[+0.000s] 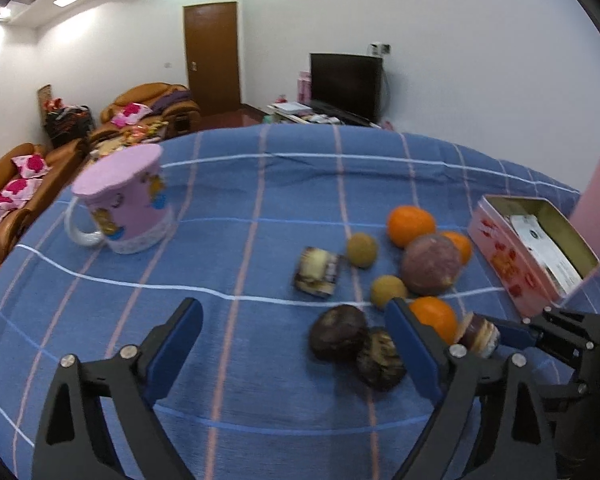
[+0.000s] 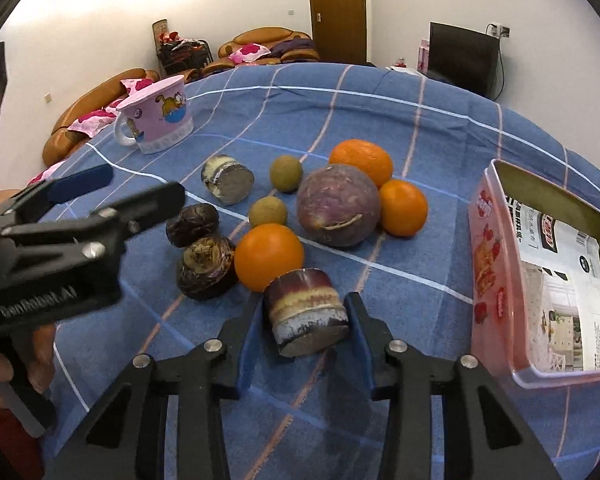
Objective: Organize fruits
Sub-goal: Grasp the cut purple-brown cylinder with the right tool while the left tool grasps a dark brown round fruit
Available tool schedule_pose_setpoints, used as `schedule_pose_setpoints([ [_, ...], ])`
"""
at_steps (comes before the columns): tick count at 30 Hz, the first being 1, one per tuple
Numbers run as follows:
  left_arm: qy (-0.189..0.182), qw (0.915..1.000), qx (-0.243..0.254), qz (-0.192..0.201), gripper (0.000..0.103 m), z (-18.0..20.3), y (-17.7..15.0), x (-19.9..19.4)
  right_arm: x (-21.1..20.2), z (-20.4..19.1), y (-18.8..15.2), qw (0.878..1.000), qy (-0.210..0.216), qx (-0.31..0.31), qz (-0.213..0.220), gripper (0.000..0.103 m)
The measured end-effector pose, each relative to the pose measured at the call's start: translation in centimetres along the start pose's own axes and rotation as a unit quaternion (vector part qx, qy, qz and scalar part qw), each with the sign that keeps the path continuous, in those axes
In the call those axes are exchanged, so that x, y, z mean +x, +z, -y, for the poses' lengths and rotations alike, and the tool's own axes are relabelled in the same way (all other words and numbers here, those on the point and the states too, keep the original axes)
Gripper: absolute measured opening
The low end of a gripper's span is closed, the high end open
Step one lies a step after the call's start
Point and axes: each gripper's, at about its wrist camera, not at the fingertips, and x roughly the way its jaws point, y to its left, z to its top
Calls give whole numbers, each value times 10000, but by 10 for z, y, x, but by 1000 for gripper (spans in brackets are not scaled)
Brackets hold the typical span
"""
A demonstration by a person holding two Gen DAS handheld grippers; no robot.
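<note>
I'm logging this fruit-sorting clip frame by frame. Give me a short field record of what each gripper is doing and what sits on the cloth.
surface: blue checked tablecloth
right gripper: jaws around the cut purple sugarcane piece, pads at its sides
left gripper: open, nothing between its jaws, hovering near two dark wrinkled fruits
loose fruit: three oranges, two small tan round fruits, one large purple round fruit
second cane piece: lying apart, towards the mug
containers: open pink tin box at right; pink cartoon mug at far left
</note>
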Motion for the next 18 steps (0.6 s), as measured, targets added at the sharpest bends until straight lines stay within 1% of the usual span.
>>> schedule_pose_setpoints([
  [1, -39, 10000, -3, -34, 93, 2, 0, 2, -2, 0, 1, 10000, 22, 48, 34, 42],
  [3, -71, 9999, -28, -84, 85, 3, 0, 5, -12, 6, 0, 9997, 27, 152, 175, 43],
  [4, -97, 9998, -57, -149, 82, 4, 0, 8, -18, 10, 1, 9994, 22, 210, 287, 43],
  [6, -105, 9994, -108, -304, 74, 5, -1, 15, -26, 14, 3, 9984, 58, 322, 451, 43],
  [8, -70, 9987, -148, -483, 69, 6, -2, 21, -32, 18, 2, 9975, 115, 418, 563, 43],
  [10, -150, 9983, -293, -479, 66, 2, -2, 21, -34, 19, 2, 9971, 99, 447, 610, 43],
  [13, -303, 9965, -522, -585, 61, -5, -5, 25, -31, 18, 2, 9974, 110, 440, 565, 43],
  [14, -365, 9959, -565, -599, 53, -6, -5, 26, -30, 16, 2, 9975, 114, 430, 553, 43],
  [15, -471, 9950, -622, -617, 43, -7, -5, 27, -30, 16, 1, 9976, 108, 411, 555, 43],
  [16, -545, 9944, -650, -636, 40, -7, -4, 27, -30, 14, 1, 9976, 87, 389, 567, 43],
  [18, -538, 9945, -649, -627, 40, -5, -5, 28, -32, 13, 0, 9975, 22, 338, 622, 43],
])
